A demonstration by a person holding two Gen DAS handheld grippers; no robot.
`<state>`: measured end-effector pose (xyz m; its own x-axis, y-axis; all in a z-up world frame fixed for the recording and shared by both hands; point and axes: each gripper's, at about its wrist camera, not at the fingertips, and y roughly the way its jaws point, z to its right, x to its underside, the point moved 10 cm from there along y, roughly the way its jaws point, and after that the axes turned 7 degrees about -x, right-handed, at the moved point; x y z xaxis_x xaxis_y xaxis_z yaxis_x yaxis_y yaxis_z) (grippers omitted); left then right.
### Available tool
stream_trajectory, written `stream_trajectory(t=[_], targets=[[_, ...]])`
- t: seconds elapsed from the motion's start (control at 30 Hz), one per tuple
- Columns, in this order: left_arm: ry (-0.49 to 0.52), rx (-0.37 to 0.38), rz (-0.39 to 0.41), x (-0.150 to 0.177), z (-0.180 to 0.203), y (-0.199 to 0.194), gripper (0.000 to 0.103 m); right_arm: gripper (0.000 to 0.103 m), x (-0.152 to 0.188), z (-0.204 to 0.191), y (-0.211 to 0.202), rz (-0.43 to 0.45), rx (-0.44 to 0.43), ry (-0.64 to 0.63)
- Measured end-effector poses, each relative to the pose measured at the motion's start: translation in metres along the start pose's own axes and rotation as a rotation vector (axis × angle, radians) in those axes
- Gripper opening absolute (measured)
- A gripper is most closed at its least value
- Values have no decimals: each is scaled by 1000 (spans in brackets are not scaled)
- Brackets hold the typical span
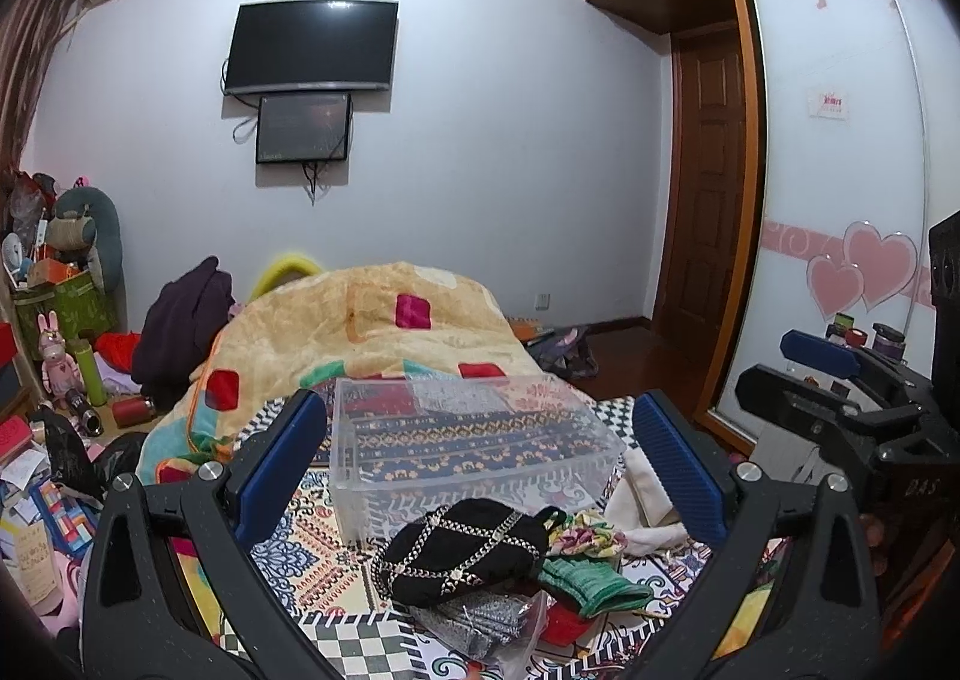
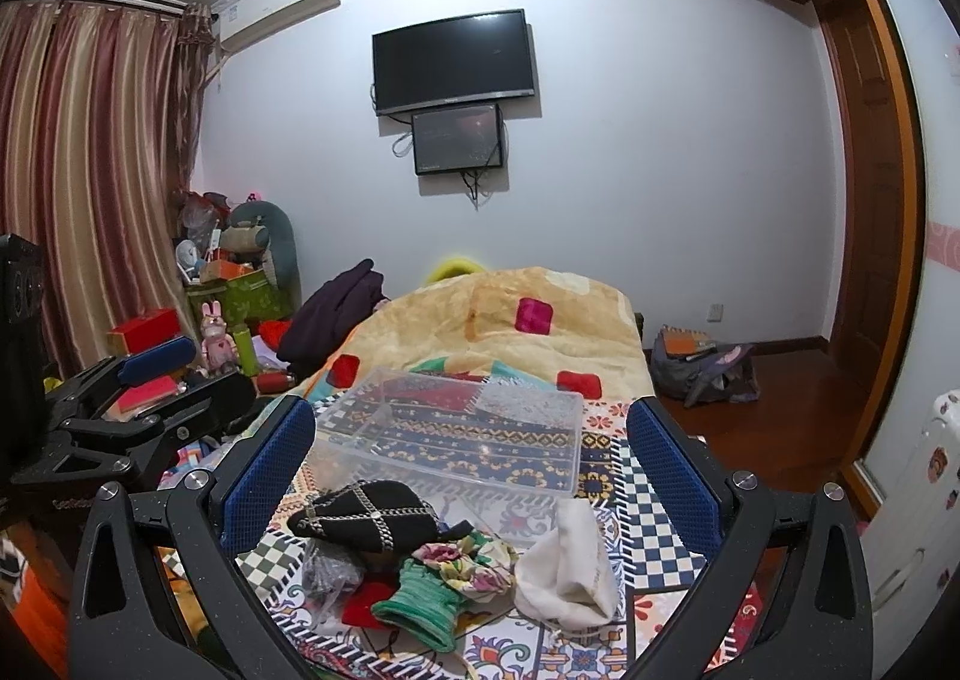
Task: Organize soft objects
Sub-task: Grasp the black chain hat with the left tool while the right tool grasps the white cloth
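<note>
A pile of soft things lies on the patterned bedspread (image 1: 324, 572): a black hat with silver chains (image 1: 462, 551) (image 2: 366, 518), a green knit piece (image 1: 591, 581) (image 2: 420, 608), a floral scrunchie (image 1: 588, 536) (image 2: 474, 560), a white cloth (image 1: 645, 500) (image 2: 567, 566), a red item (image 2: 360, 614) and a grey item in a clear bag (image 1: 486, 620) (image 2: 327, 569). A clear plastic box (image 1: 468, 440) (image 2: 462, 434) stands empty behind them. My left gripper (image 1: 480, 458) and right gripper (image 2: 468, 470) are both open and empty, above the pile.
A folded cream blanket (image 1: 372, 332) (image 2: 510, 320) lies beyond the box. Clutter, boxes and toys (image 1: 66, 320) fill the floor at left. A bag (image 2: 702, 368) sits on the wood floor by the door. A wardrobe (image 1: 840, 170) stands at right.
</note>
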<state>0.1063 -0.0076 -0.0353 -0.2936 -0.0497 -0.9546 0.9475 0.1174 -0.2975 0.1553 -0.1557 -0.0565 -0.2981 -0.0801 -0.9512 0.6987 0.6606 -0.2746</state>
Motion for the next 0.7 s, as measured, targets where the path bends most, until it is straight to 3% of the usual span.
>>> stream_trajectory(t=[0.3,0.43,0.7], targets=[[18,69,-197,46,16,45,103,103,27,50,15,-98,55,118],[29,60,-255,69,20,64,103,101,47,70,22,-161,86,151],[29,19,-344,105,9,92,103,79,97,88,54,-334,99,204]])
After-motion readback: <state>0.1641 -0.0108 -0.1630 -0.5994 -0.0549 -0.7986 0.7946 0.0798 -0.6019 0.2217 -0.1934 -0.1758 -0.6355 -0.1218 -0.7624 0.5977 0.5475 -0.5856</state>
